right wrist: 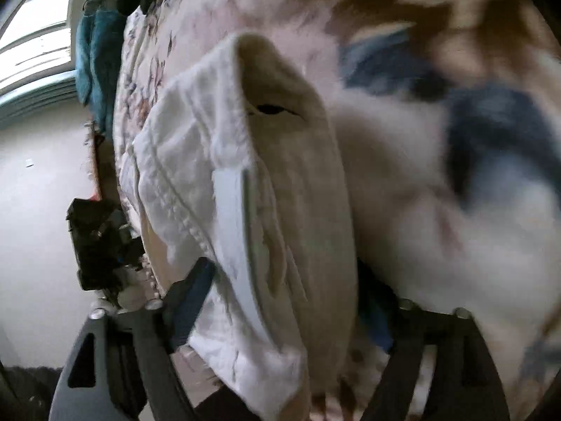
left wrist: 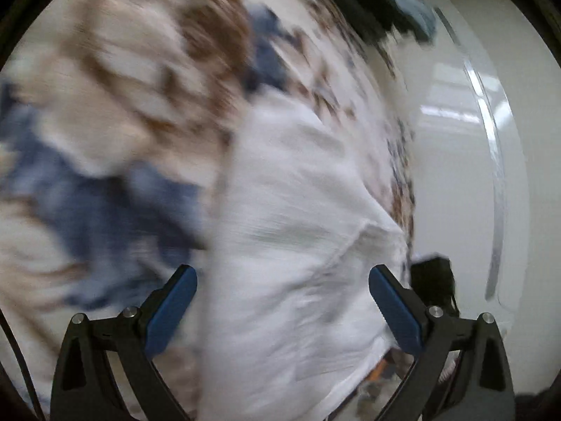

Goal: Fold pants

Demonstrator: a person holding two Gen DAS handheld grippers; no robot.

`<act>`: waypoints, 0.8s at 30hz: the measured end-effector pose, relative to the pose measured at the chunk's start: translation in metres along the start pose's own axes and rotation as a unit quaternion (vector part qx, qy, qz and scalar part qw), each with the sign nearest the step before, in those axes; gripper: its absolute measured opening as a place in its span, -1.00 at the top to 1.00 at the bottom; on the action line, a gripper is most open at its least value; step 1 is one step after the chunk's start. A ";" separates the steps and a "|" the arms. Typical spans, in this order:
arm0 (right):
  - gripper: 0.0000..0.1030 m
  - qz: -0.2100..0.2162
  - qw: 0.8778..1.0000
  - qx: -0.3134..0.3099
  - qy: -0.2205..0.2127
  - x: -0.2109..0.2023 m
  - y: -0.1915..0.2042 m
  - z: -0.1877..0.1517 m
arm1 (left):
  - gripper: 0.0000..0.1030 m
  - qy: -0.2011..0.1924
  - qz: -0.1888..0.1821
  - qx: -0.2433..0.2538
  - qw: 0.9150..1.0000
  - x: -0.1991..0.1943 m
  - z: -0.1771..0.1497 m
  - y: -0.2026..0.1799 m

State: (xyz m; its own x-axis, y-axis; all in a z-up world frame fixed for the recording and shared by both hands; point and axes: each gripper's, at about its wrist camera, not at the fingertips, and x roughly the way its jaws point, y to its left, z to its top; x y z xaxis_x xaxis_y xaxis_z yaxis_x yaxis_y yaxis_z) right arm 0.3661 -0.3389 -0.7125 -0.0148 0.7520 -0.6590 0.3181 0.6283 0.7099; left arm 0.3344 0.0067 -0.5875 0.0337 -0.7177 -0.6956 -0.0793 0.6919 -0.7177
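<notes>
White pants (left wrist: 291,210) lie on a bed cover with brown and blue flower print (left wrist: 115,98). My left gripper (left wrist: 282,280) is open, its blue pads wide apart over the white cloth, holding nothing. In the right wrist view the pants' waistband (right wrist: 280,161) with an open fly and a white tag fills the middle. My right gripper (right wrist: 284,301) is open with the waistband cloth lying between its blue pads (right wrist: 191,301); the right finger is mostly hidden behind the cloth. Both views are blurred by motion.
The bed edge runs along a pale floor (left wrist: 455,175), which also shows in the right wrist view (right wrist: 38,193). Teal clothes (right wrist: 94,59) are heaped at the far end of the bed. A black device (right wrist: 98,245) sits by the bed edge.
</notes>
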 end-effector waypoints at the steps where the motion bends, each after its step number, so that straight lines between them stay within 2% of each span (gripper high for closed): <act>1: -0.68 0.007 1.000 -0.003 0.000 0.002 -0.003 0.004 | -0.94 0.012 0.013 0.010 1.000 0.012 0.001 -0.002; 3: -0.68 0.019 1.000 -0.005 -0.006 0.003 -0.006 0.009 | -0.94 0.027 0.041 0.033 0.998 0.029 0.005 -0.006; 6: -0.71 0.037 0.999 -0.008 -0.007 0.003 -0.009 0.009 | -0.94 0.034 0.031 0.041 0.998 0.035 0.011 -0.009; 7: -0.78 0.049 0.999 -0.010 -0.006 0.004 -0.011 0.009 | -0.94 0.035 0.028 0.043 0.998 0.037 0.014 -0.011; 9: -0.79 0.081 0.996 -0.026 0.013 0.007 -0.012 0.010 | -0.94 0.039 0.023 0.048 0.998 0.039 0.018 -0.015; 11: -0.79 0.127 0.990 -0.047 0.041 0.015 0.005 0.011 | -0.94 0.042 0.016 0.056 0.997 0.040 0.021 -0.025; 13: -0.78 0.092 0.991 -0.083 0.058 0.023 0.019 0.012 | -0.94 0.044 0.020 0.069 0.996 0.042 0.021 -0.031; 15: -0.75 0.065 0.993 -0.073 0.062 0.035 0.014 0.018 | -0.94 0.051 0.019 0.068 0.996 0.048 0.023 -0.028; 18: -0.75 0.091 0.993 -0.051 0.056 0.037 0.007 0.024 | -0.94 0.053 0.018 0.065 0.996 0.050 0.024 -0.029; 21: -0.54 0.108 0.992 -0.050 0.039 0.028 0.012 0.018 | -0.94 0.052 0.019 0.077 0.995 0.046 0.022 -0.038; 24: -0.46 0.108 0.992 -0.057 0.026 0.023 0.023 0.010 | -0.94 0.052 0.017 0.083 0.995 0.044 0.022 -0.050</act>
State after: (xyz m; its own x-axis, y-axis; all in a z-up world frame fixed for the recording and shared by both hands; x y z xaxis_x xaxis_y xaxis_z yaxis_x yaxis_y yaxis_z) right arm 0.3820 -0.3089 -0.7138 -0.0072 0.8786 -0.4775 0.2108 0.4681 0.8582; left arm 0.3617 -0.0577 -0.5833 -0.0710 -0.6921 -0.7183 0.0879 0.7130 -0.6956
